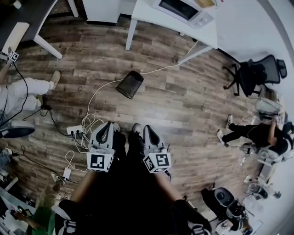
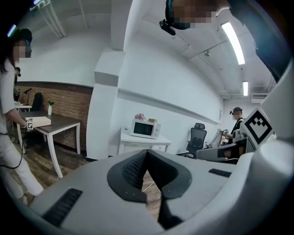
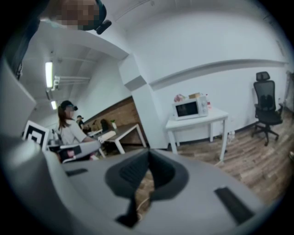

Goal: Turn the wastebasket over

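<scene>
A black mesh wastebasket (image 1: 130, 84) lies tipped on the wood floor, a good way ahead of both grippers. My left gripper (image 1: 109, 125) and right gripper (image 1: 147, 128) are held side by side above the floor, pointing toward it. Both are shut with nothing between the jaws. In the left gripper view the left gripper (image 2: 147, 154) shows its dark pads closed together. The right gripper view shows the right gripper (image 3: 148, 155) closed the same way. The wastebasket is hidden behind the jaws in both gripper views.
A white table (image 1: 151, 16) with a microwave (image 1: 183, 9) stands beyond the basket. A white cable (image 1: 94, 98) runs to a power strip (image 1: 75, 130) at the left. A black office chair (image 1: 255, 73) and a seated person (image 1: 262, 135) are at the right; another person's legs (image 1: 23, 92) are at the left.
</scene>
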A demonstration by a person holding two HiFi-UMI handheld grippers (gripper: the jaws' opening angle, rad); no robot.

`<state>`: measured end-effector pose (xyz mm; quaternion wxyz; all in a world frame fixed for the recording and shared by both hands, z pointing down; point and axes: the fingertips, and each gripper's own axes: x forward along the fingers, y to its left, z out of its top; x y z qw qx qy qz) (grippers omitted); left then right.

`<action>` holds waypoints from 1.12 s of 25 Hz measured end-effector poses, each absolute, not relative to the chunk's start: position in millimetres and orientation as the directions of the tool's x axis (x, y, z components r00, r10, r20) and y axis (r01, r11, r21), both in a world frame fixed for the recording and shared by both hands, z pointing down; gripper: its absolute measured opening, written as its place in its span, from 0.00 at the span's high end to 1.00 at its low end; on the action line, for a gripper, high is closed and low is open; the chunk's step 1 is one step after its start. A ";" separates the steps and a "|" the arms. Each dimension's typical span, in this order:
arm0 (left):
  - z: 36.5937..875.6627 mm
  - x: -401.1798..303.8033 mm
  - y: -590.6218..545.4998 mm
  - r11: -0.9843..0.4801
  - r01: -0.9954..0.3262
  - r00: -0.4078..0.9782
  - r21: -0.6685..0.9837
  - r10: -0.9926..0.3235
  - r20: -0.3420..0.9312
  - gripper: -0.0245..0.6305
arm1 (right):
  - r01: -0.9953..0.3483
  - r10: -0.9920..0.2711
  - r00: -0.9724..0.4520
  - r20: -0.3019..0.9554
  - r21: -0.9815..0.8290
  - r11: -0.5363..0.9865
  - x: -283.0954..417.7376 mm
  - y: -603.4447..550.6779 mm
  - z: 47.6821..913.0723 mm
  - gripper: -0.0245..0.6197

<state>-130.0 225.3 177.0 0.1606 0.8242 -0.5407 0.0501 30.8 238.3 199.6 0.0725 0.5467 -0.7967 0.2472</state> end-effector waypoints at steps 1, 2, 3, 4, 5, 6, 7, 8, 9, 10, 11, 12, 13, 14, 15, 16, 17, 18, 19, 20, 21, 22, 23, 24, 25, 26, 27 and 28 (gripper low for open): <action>178.9 -128.6 221.6 -0.367 -0.906 0.414 0.211 -0.873 0.260 0.91 | -0.907 -0.835 -0.392 0.387 -0.315 0.280 30.9 233.4 201.4 0.91; 180.5 -127.0 217.5 -0.368 -0.906 0.414 0.210 -0.872 0.262 0.91 | -0.906 -0.834 -0.393 0.387 -0.315 0.281 31.2 228.4 203.7 0.91; 181.7 -125.5 213.6 -0.367 -0.907 0.413 0.208 -0.872 0.262 0.91 | -0.905 -0.832 -0.396 0.388 -0.317 0.283 31.6 224.0 206.7 0.91; 182.6 -124.2 210.0 -0.364 -0.908 0.409 0.206 -0.874 0.262 0.91 | -0.903 -0.829 -0.401 0.390 -0.320 0.286 32.1 220.3 210.3 0.91; 183.5 -122.9 206.6 -0.359 -0.910 0.405 0.205 -0.876 0.261 0.91 | -0.901 -0.826 -0.406 0.391 -0.323 0.290 32.5 216.9 213.7 0.91; 184.1 -121.8 203.0 -0.353 -0.913 0.398 0.203 -0.879 0.261 0.91 | -0.898 -0.822 -0.413 0.392 -0.326 0.296 32.8 213.4 216.3 0.91; 184.4 -120.9 198.9 -0.347 -0.917 0.390 0.198 -0.883 0.261 0.91 | -0.895 -0.819 -0.421 0.390 -0.329 0.303 32.9 209.5 218.1 0.91; 184.5 -120.0 194.6 -0.342 -0.921 0.382 0.189 -0.886 0.261 0.91 | -0.891 -0.815 -0.429 0.389 -0.331 0.311 32.7 205.2 219.8 0.91; 184.6 -119.0 190.1 -0.339 -0.924 0.375 0.176 -0.889 0.261 0.91 | -0.887 -0.811 -0.438 0.388 -0.333 0.320 32.6 200.7 222.0 0.91; 184.5 -117.7 185.3 -0.337 -0.927 0.370 0.163 -0.892 0.260 0.91 | -0.884 -0.805 -0.447 0.390 -0.333 0.329 32.8 195.5 225.0 0.91; 184.1 -115.7 179.8 -0.337 -0.929 0.366 0.151 -0.893 0.260 0.91 | -0.881 -0.800 -0.455 0.392 -0.332 0.338 33.3 189.2 228.6 0.91; 183.7 -112.9 173.5 -0.338 -0.930 0.364 0.143 -0.895 0.259 0.91 | -0.877 -0.795 -0.463 0.393 -0.331 0.347 34.2 181.9 232.6 0.91; 183.6 -109.5 167.3 -0.338 -0.931 0.363 0.138 -0.895 0.257 0.91 | -0.874 -0.790 -0.471 0.392 -0.332 0.356 35.7 174.2 236.1 0.91; 184.1 -106.1 162.0 -0.336 -0.932 0.361 0.137 -0.896 0.258 0.91 | -0.870 -0.787 -0.478 0.390 -0.335 0.362 37.5 167.0 238.8 0.91; 184.6 -103.2 157.2 -0.331 -0.933 0.357 0.139 -0.897 0.260 0.91 | -0.866 -0.783 -0.485 0.389 -0.341 0.367 39.5 160.5 240.6 0.91; 184.4 -101.0 152.3 -0.324 -0.935 0.351 0.142 -0.899 0.262 0.91 | -0.862 -0.780 -0.491 0.388 -0.346 0.370 41.2 154.3 242.0 0.91; 184.2 -99.5 147.5 -0.318 -0.937 0.346 0.143 -0.901 0.262 0.91 | -0.859 -0.777 -0.496 0.387 -0.351 0.373 42.7 148.4 243.5 0.91; 184.3 -98.6 142.7 -0.315 -0.938 0.343 0.144 -0.902 0.262 0.91 | -0.857 -0.774 -0.500 0.388 -0.354 0.376 43.8 143.0 245.5 0.91; 184.1 -98.0 137.9 -0.310 -0.939 0.341 0.151 -0.902 0.265 0.91 | -0.856 -0.771 -0.502 0.392 -0.354 0.377 44.5 138.1 248.2 0.91; 183.7 -97.6 132.8 -0.305 -0.938 0.340 0.162 -0.901 0.271 0.91 | -0.858 -0.769 -0.500 0.398 -0.352 0.376 44.7 134.0 251.8 0.91; 184.3 -97.6 128.3 -0.303 -0.937 0.341 0.173 -0.899 0.276 0.91 | -0.861 -0.768 -0.495 0.406 -0.348 0.371 44.5 130.8 256.4 0.91; 186.4 -98.1 124.6 -0.304 -0.935 0.345 0.181 -0.896 0.279 0.91 | -0.865 -0.768 -0.488 0.416 -0.345 0.363 44.0 128.5 262.2 0.91; 189.9 -98.9 121.5 -0.309 -0.932 0.352 0.188 -0.892 0.283 0.91 | -0.870 -0.768 -0.479 0.426 -0.343 0.353 43.1 127.0 268.9 0.91; 194.4 -100.1 118.2 -0.318 -0.929 0.362 0.189 -0.887 0.287 0.91 | -0.876 -0.768 -0.469 0.436 -0.342 0.341 41.6 125.4 275.9 0.91; 199.5 -101.9 114.1 -0.332 -0.925 0.375 0.186 -0.880 0.292 0.91 | -0.881 -0.768 -0.459 0.447 -0.339 0.329 39.5 123.0 282.6 0.91; 204.9 -103.9 108.9 -0.349 -0.919 0.390 0.184 -0.872 0.297 0.91 | -0.887 -0.769 -0.447 0.457 -0.334 0.317 36.9 119.6 288.8 0.91; 210.2 -105.7 102.9 -0.364 -0.913 0.405 0.186 -0.862 0.304 0.91 | -0.893 -0.770 -0.436 0.467 -0.328 0.307 34.4 115.4 294.2 0.91; 215.0 -107.1 96.6 -0.377 -0.906 0.421 0.193 -0.852 0.311 0.91 | -0.899 -0.770 -0.425 0.475 -0.322 0.297 32.3 110.9 299.0 0.91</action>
